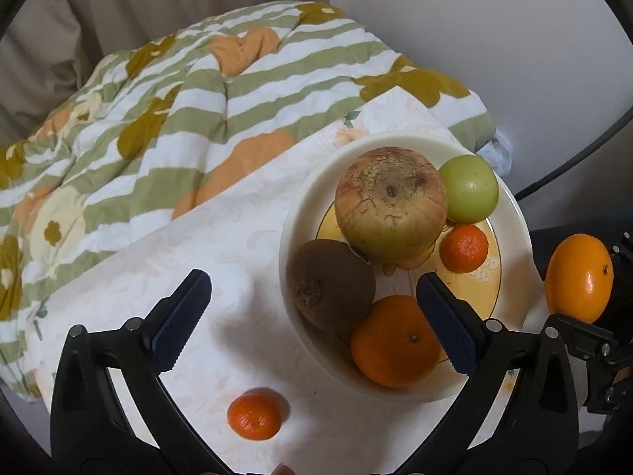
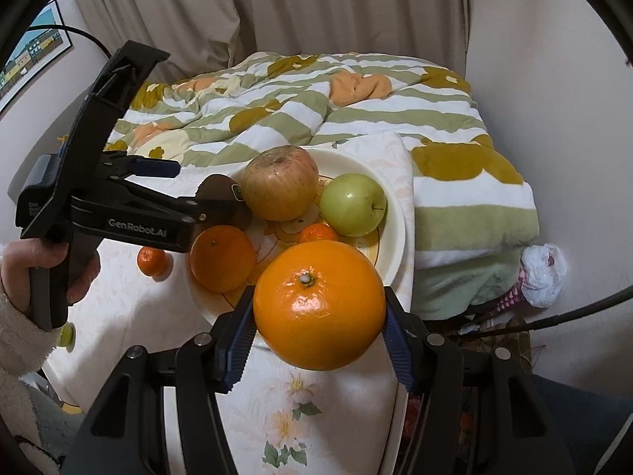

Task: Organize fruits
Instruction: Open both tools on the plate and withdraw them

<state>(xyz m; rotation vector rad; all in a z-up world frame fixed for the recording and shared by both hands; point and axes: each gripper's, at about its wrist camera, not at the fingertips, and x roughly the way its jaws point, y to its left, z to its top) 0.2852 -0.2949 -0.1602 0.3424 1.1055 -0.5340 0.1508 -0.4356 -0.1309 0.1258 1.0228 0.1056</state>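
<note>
One orange — stem-end up — between right claw pads.

Glossy orange, fuzzy matt kiwi, quilted cloth blanket

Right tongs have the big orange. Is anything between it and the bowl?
Nothing sits between the big orange and the bowl rim just beyond it. The near side of the bowl is crowded, though: a medium orange, a small mandarin and the green apple, with the open left tongs over the kiwi.
</note>
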